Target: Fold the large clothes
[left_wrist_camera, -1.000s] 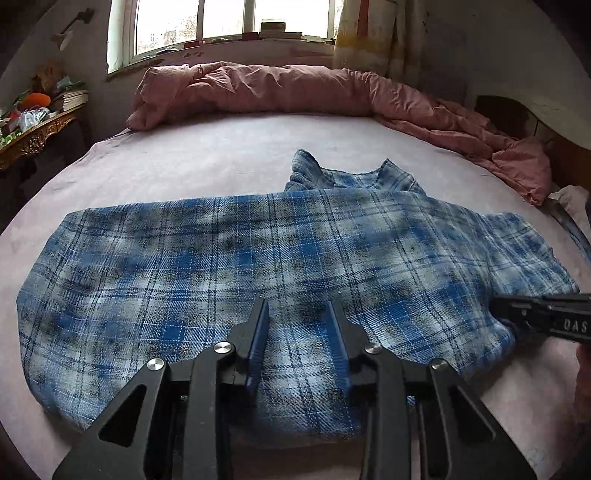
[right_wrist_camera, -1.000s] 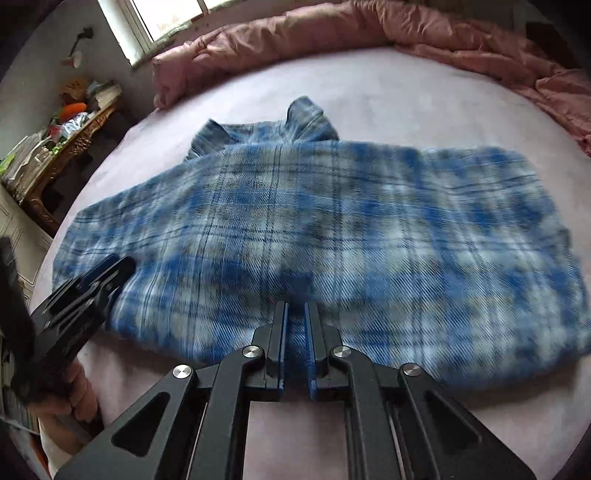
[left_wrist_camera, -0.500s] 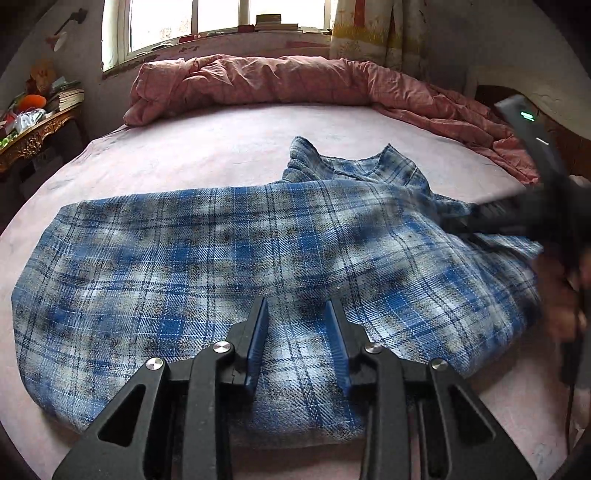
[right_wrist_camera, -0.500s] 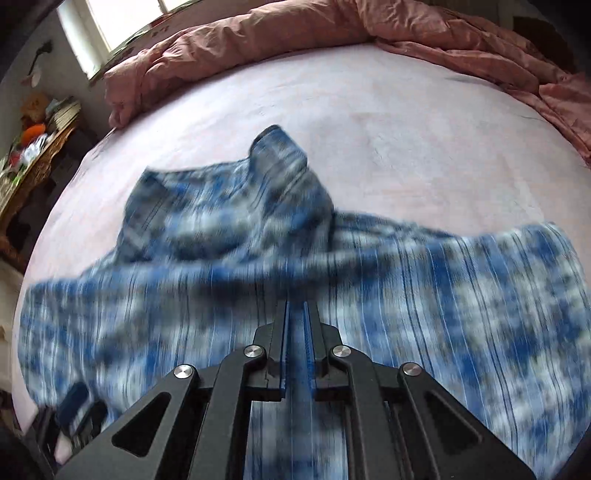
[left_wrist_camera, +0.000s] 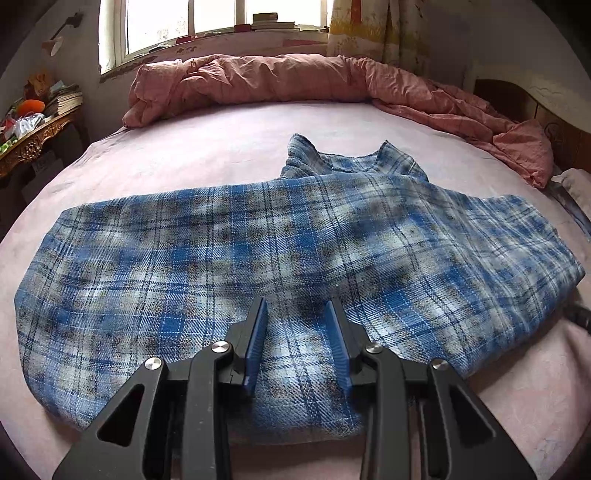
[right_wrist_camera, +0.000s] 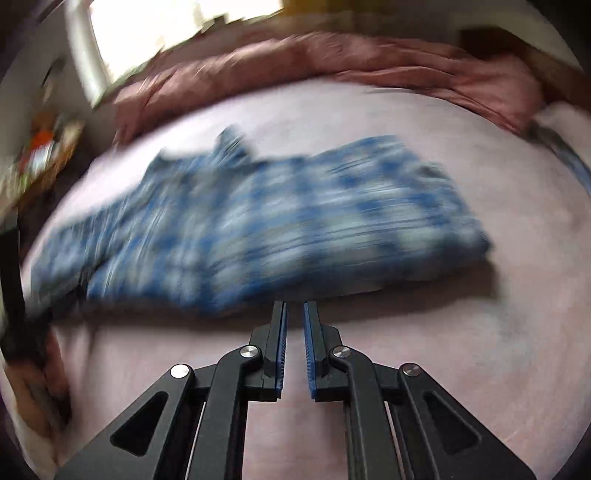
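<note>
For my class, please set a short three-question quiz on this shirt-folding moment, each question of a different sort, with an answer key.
1. True or false: the right gripper has a fold of the plaid shirt pinched between its fingers.
2. Multiple choice: the rumpled pink quilt lies (A) on top of the shirt, (B) along the far edge of the bed under the window, (C) on the floor.
3. Fill in: the shirt's collar points toward the ____ side of the bed.

Key
1. False: its narrow gap is empty, over bare sheet, with the shirt beyond its tips.
2. B
3. Far (the window side).
</note>
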